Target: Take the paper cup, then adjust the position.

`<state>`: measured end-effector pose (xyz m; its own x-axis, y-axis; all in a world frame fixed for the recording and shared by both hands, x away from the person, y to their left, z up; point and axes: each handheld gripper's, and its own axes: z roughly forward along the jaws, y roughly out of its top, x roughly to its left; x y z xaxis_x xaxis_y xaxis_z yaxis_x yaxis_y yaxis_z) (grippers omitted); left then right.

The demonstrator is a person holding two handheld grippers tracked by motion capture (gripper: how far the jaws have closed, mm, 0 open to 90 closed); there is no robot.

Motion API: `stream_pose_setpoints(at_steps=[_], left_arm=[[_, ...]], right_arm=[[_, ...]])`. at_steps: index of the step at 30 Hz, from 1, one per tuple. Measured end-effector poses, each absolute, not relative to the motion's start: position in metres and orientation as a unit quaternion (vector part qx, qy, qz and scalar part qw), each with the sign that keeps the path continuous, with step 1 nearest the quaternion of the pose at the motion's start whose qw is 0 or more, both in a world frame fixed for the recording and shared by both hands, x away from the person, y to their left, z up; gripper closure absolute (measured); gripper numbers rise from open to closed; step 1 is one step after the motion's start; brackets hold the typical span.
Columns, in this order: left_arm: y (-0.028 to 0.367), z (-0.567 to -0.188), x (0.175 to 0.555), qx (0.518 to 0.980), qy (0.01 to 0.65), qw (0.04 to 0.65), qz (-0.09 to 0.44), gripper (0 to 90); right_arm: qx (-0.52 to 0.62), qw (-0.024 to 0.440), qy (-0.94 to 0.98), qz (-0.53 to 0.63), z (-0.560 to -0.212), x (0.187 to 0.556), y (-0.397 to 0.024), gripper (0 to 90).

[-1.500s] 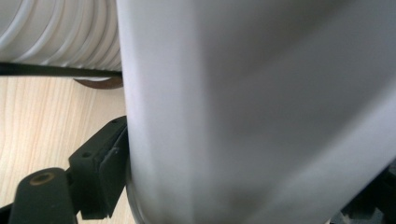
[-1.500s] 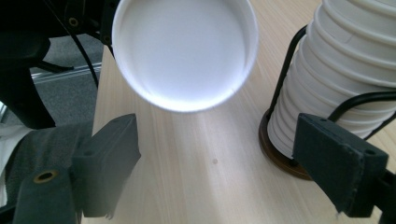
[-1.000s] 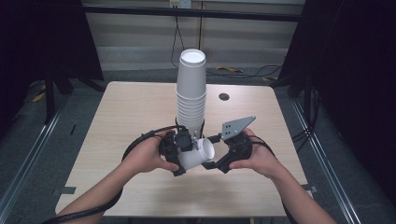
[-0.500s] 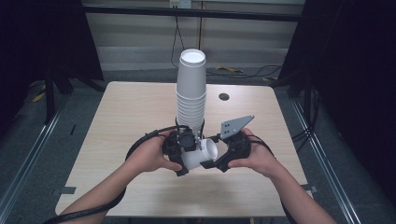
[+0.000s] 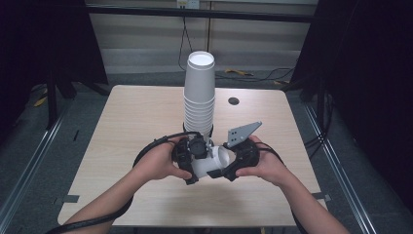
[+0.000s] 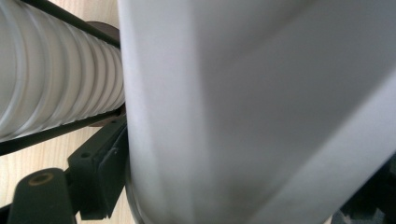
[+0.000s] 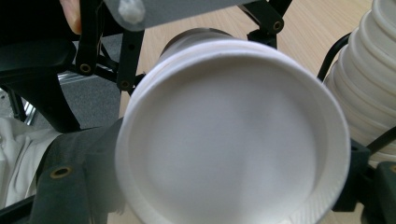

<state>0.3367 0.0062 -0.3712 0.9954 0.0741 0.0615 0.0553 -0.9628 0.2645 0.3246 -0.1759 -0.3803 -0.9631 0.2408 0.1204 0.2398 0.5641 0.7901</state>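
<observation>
From the high view, I see a tall stack of white cups (image 5: 199, 92) standing upside down near the middle of the tabletop (image 5: 126, 122). Just toward six o'clock of it, a single white cup (image 5: 210, 164) lies on its side between my two tools, held off the wood. The left hand-held gripper (image 5: 191, 157) sits at its nine o'clock side, the right hand-held gripper (image 5: 233, 160) at its three o'clock side, both touching it.

In the left gripper view, the cup wall (image 6: 261, 112) is pressed close against the lens, with a black jaw tight along its lower left. I judge this tool pinching the cup, though the second jaw is hidden. The ribbed stack (image 6: 56, 74) runs along ten o'clock.

In the right gripper view, I look at one round end of the cup (image 7: 231, 135), with black jaw parts hugging it at eight and four o'clock, so I read it as clamped on the cup.

I expect the cup to be very light, thin-walled and easily dented. The rolled rim is the stiffest place to hold, with gentle pressure only.
</observation>
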Motion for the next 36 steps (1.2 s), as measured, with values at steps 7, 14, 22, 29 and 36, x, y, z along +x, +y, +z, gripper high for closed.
stream_pose_setpoints(at_steps=[7, 14, 22, 29, 36], left_arm=[[0.0046, -0.3725, 0.3353, 0.991, 0.027, 0.128, 0.034, 13.8], [0.0053, -0.3718, 0.3348, 0.991, 0.025, 0.128, 0.036, 13.8], [0.004, -0.3723, 0.3346, 0.991, 0.026, 0.125, 0.032, 13.8], [0.0024, -0.3723, 0.3347, 0.992, 0.023, 0.122, 0.031, 13.8], [-0.0004, -0.3732, 0.3346, 0.992, 0.02, 0.118, 0.034, 13.8]], right_arm=[[0.134, -0.001, 0.884, 0.449, -0.3816, 0.3242, -0.1751, 21.3], [0.135, -0.003, 0.884, 0.448, -0.3807, 0.3242, -0.1738, 21.1], [0.133, -0.005, 0.884, 0.449, -0.3816, 0.3243, -0.1738, 21.2], [0.136, -0.007, 0.882, 0.452, -0.3818, 0.3247, -0.1744, 20.5], [0.136, -0.001, 0.883, 0.449, -0.3825, 0.3234, -0.1749, 21.7]])
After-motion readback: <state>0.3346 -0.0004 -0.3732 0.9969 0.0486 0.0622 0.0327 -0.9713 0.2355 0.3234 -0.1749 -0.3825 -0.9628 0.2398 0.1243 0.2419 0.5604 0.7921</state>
